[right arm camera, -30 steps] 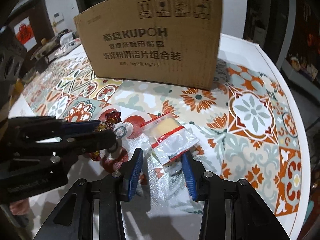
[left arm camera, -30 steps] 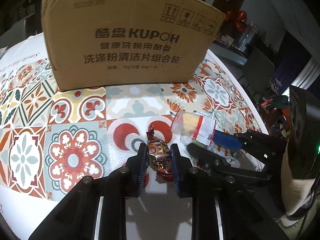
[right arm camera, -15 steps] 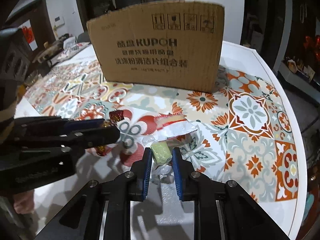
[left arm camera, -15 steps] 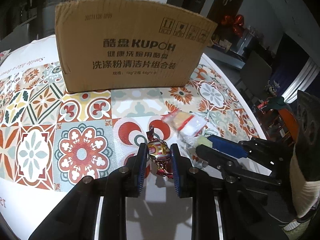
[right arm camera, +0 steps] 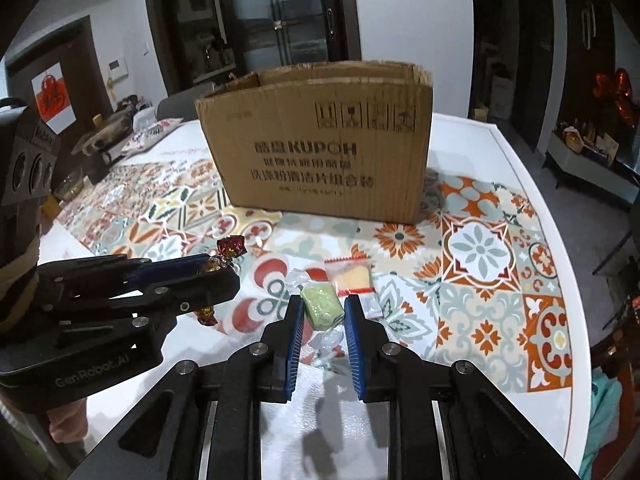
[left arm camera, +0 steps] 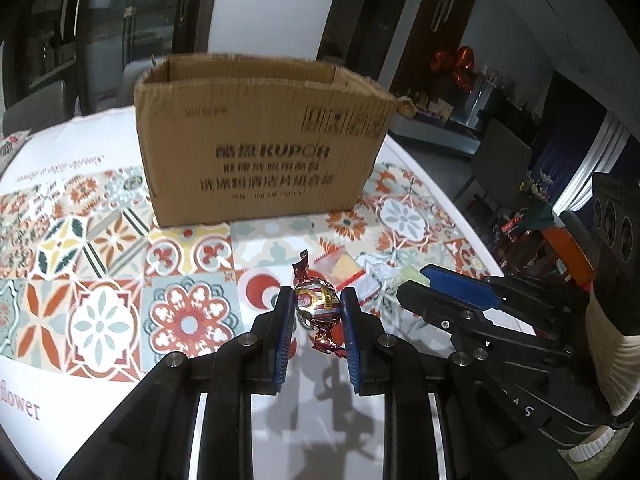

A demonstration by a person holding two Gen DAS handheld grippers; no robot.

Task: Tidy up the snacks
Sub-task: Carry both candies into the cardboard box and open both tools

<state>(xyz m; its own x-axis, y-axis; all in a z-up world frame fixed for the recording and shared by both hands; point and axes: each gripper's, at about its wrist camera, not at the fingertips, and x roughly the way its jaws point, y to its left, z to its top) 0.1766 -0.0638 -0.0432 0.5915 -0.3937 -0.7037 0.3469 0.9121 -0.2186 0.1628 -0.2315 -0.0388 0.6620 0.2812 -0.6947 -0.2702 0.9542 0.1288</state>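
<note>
Snacks: foil-wrapped candy [left arm camera: 316, 304] clamped between left gripper [left arm camera: 316, 312] pads, lifted above patterned tablecloth [left arm camera: 96, 320]. Green wrapped sweet [right arm camera: 322, 305] pinched in right gripper [right arm camera: 322, 312], also off table. Yellow snack packet [right arm camera: 352, 278] lying flat on cloth just beyond. Open cardboard box [right arm camera: 320, 160] standing farther back, top flaps open.

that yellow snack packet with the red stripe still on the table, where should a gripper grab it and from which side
The yellow snack packet lies flat on the tablecloth, beside the green sweet held in the right gripper. Probably best to come from above, jaws across its two long edges at the thicker yellow middle; the flat sealed ends give little to pinch.
</note>
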